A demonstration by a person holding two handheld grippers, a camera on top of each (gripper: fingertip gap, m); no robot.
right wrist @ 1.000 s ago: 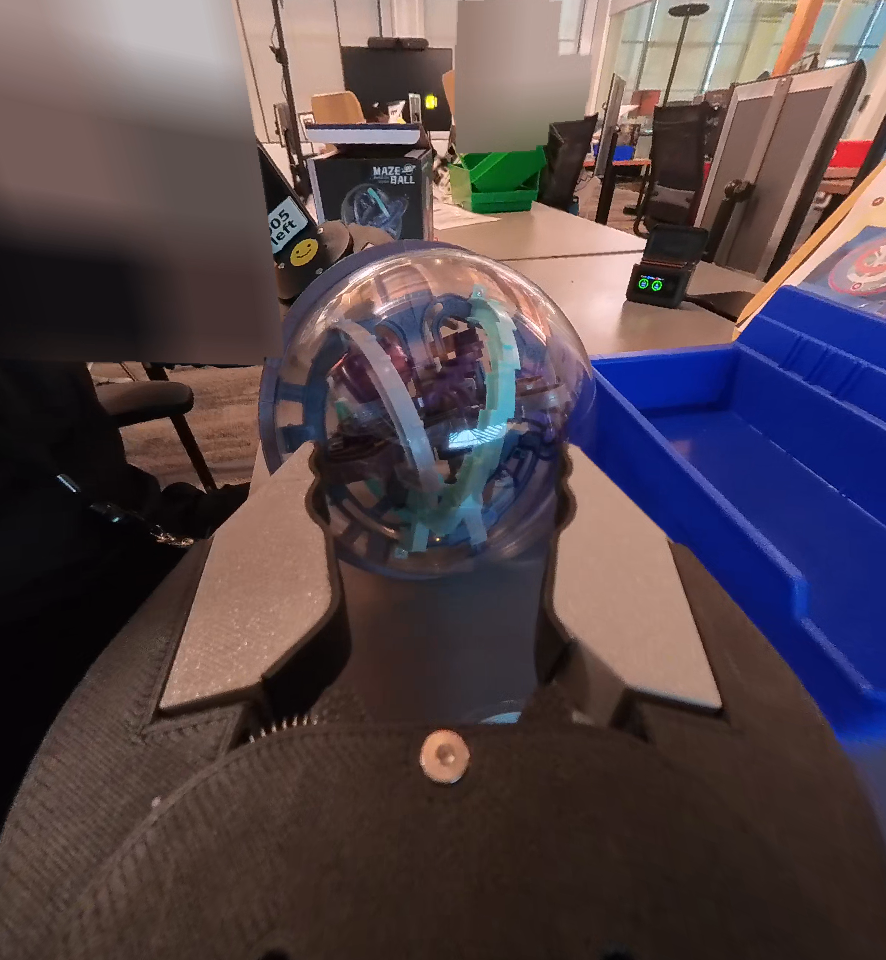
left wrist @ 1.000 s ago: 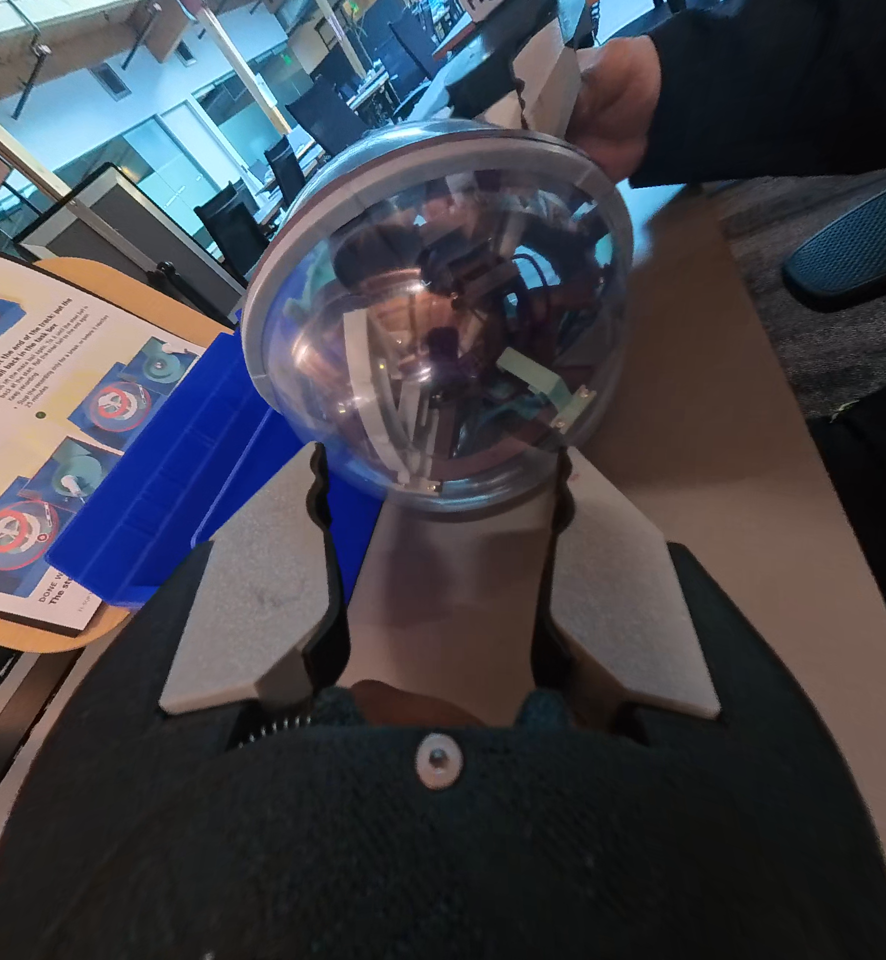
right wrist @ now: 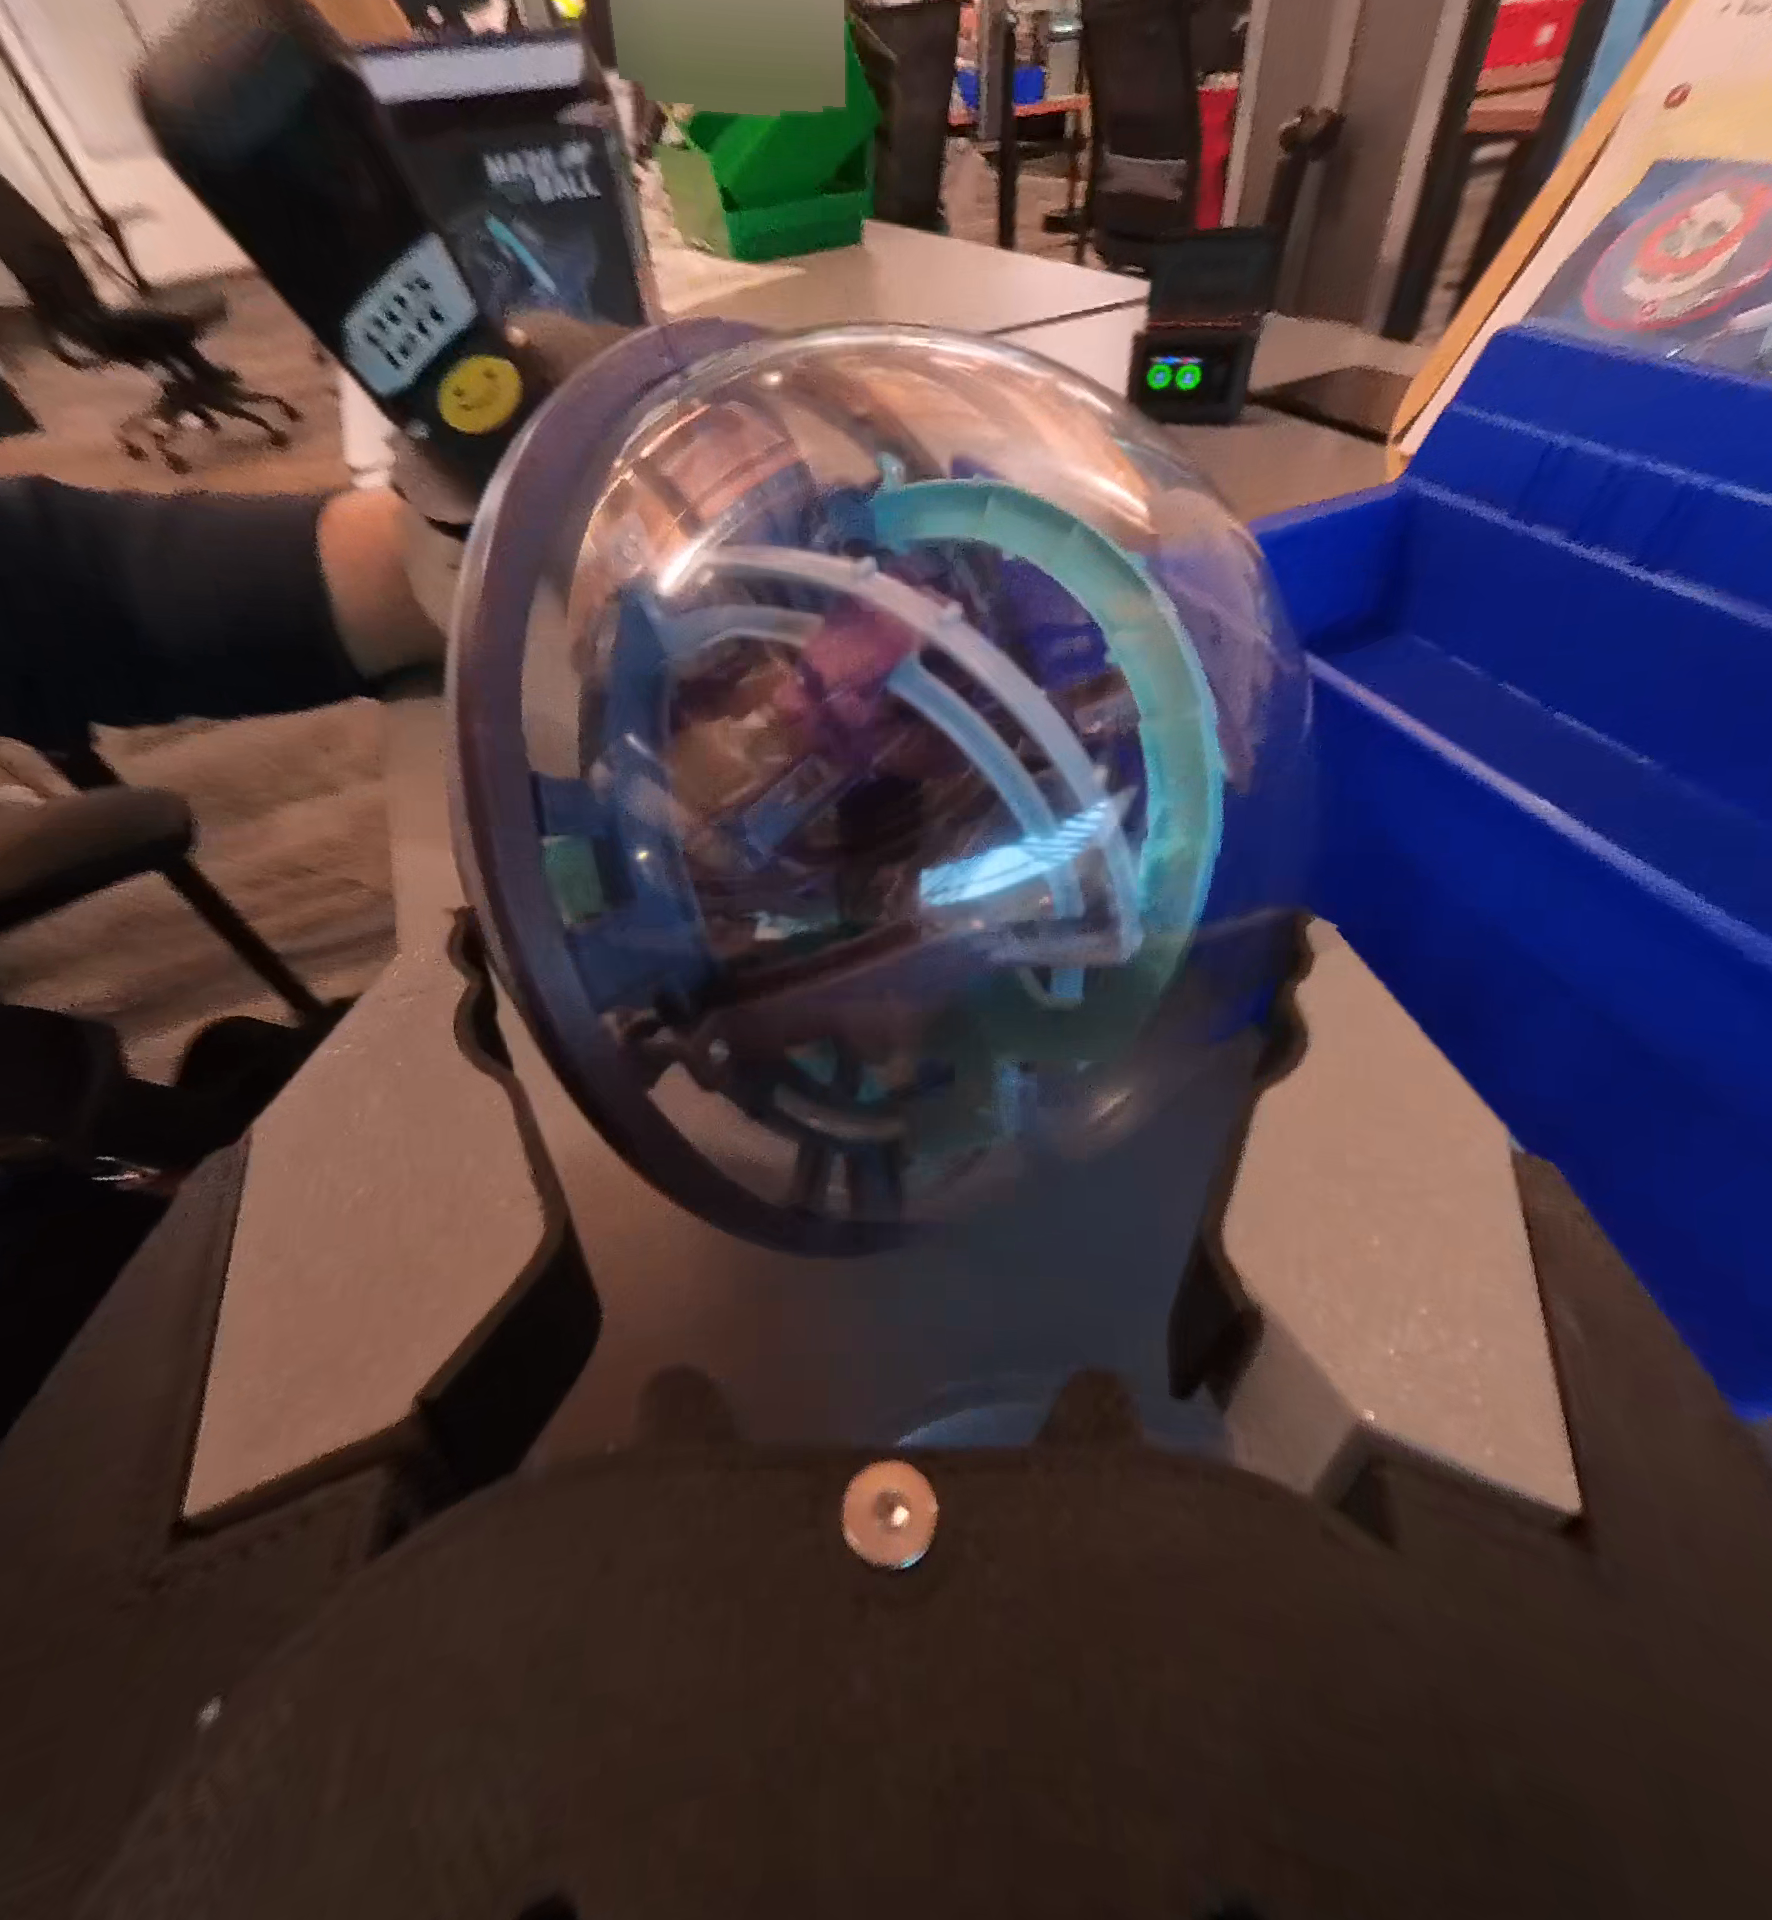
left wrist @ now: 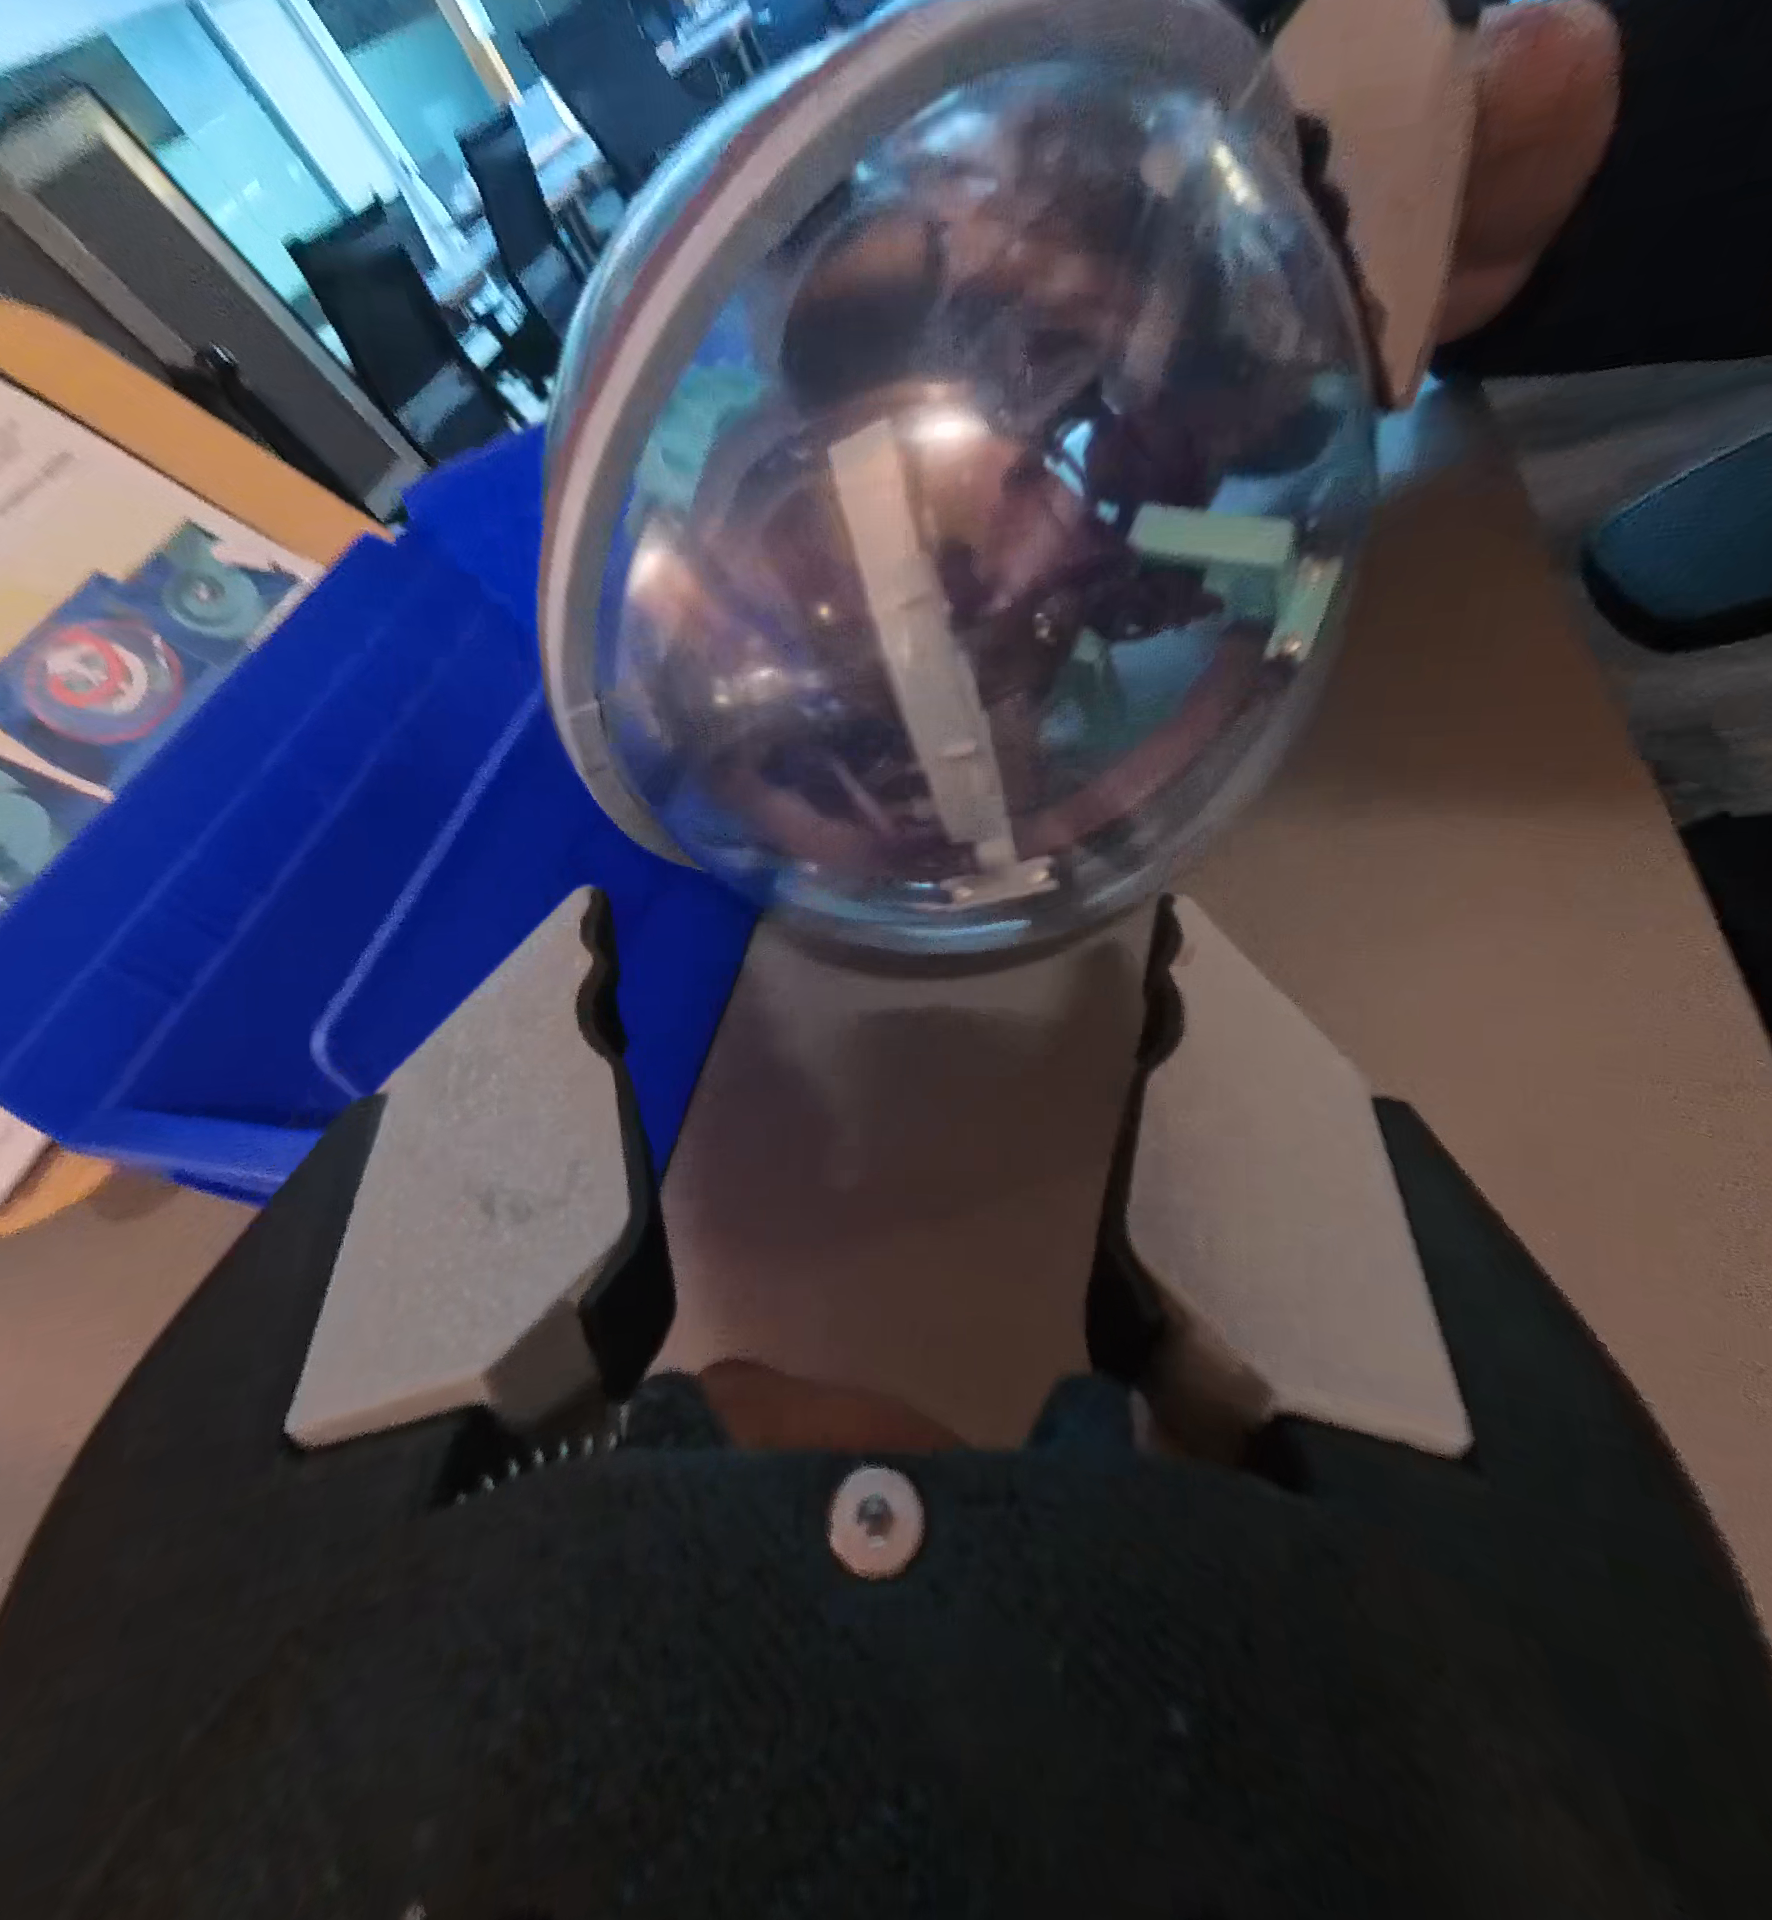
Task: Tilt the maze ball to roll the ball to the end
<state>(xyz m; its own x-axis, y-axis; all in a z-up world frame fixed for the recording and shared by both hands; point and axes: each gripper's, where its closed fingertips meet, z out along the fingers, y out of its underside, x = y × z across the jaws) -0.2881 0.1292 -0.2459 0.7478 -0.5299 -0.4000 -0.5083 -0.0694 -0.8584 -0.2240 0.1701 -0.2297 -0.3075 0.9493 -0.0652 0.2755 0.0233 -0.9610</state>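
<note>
Over the desk, the maze ball has tipped so its ring now slants hard, with the right hand-held gripper clamped on its sides. The left hand-held gripper has spread apart and looks clear of the shell, so the right one's steering. Too blurry to spot the inner ball.
</note>
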